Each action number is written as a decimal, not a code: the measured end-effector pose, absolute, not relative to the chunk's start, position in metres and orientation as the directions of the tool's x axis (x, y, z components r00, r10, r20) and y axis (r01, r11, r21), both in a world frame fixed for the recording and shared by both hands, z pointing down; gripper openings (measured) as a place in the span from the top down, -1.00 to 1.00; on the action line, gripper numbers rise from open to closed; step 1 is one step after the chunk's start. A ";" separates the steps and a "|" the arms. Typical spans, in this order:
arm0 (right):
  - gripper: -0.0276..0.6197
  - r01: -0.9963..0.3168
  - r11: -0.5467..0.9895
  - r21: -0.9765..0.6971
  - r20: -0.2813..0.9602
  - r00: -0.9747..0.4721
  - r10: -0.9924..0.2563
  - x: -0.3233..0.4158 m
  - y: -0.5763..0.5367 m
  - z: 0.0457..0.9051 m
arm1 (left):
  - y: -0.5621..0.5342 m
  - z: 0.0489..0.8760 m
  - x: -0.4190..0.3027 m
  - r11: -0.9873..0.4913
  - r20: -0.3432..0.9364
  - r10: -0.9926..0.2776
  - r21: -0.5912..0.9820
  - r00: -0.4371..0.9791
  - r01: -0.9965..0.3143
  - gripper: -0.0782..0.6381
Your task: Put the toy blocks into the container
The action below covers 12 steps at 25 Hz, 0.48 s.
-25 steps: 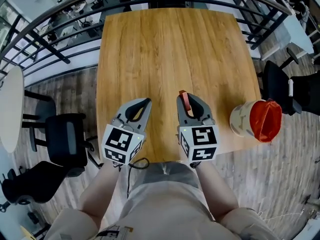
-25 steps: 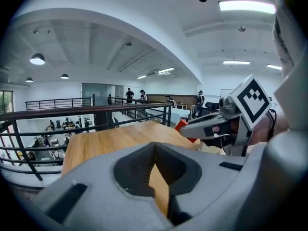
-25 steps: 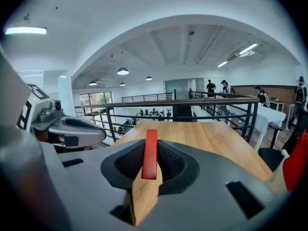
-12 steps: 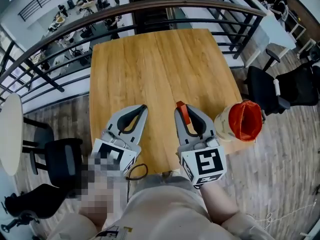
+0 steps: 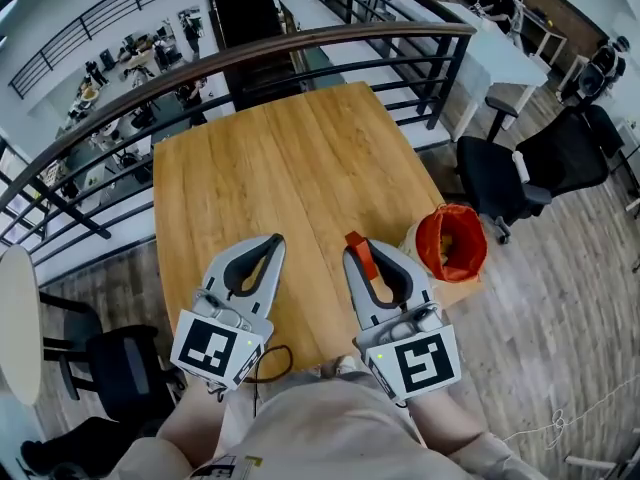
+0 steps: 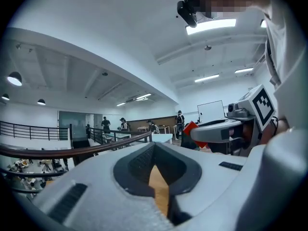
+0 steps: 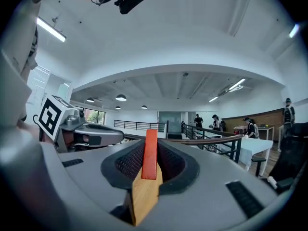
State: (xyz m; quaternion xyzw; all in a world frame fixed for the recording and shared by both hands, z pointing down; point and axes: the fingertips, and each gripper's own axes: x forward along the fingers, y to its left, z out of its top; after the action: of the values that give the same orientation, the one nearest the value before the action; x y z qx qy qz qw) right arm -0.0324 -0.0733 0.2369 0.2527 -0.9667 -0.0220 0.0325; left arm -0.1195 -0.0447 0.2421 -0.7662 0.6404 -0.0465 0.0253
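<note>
Square wooden table (image 5: 270, 168), an orange-lined container (image 5: 450, 243) at its right edge near the front corner

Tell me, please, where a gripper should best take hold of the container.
The container stands upright at the table's right edge, red lining over its rim; so probably grip its beige wall, coming from the table side.

Smooth, light-grained wooden table (image 5: 290, 168); matt red block (image 7: 150, 153)

No word, brand or number can be read. Only black-and-white square markers (image 5: 215, 348) are shown, on the lower-left white cube (image 5: 246, 365) and the lower-right white cube (image 5: 425, 361).
</note>
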 end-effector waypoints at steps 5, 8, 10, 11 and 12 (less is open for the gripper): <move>0.67 -0.514 0.853 0.091 0.032 -0.855 -0.518 -0.003 -0.066 0.225 | -0.045 0.231 -0.091 -0.242 0.018 -0.970 -0.082 0.241 -0.967 0.75; 0.67 -0.534 0.841 0.086 0.019 -0.843 -0.538 0.013 -0.065 0.220 | -0.046 0.229 -0.074 -0.275 0.022 -0.961 -0.079 0.274 -0.958 0.75; 0.67 -0.548 0.833 0.076 0.021 -0.834 -0.551 0.023 -0.064 0.220 | -0.046 0.229 -0.065 -0.295 0.018 -0.956 -0.090 0.294 -0.951 0.75; 0.67 -0.555 0.829 0.071 0.028 -0.830 -0.557 0.027 -0.063 0.221 | -0.046 0.228 -0.061 -0.304 0.018 -0.953 -0.091 0.303 -0.948 0.75; 0.67 -0.560 0.826 0.068 0.036 -0.826 -0.563 0.031 -0.062 0.223 | -0.045 0.228 -0.056 -0.312 0.018 -0.950 -0.091 0.312 -0.946 0.75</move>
State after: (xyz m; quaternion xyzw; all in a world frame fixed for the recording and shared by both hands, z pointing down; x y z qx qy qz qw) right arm 0.0310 -0.0619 0.2225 0.2939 -0.9551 -0.0271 0.0269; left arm -0.0563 -0.0453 0.2282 -0.8093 0.5856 -0.0342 0.0316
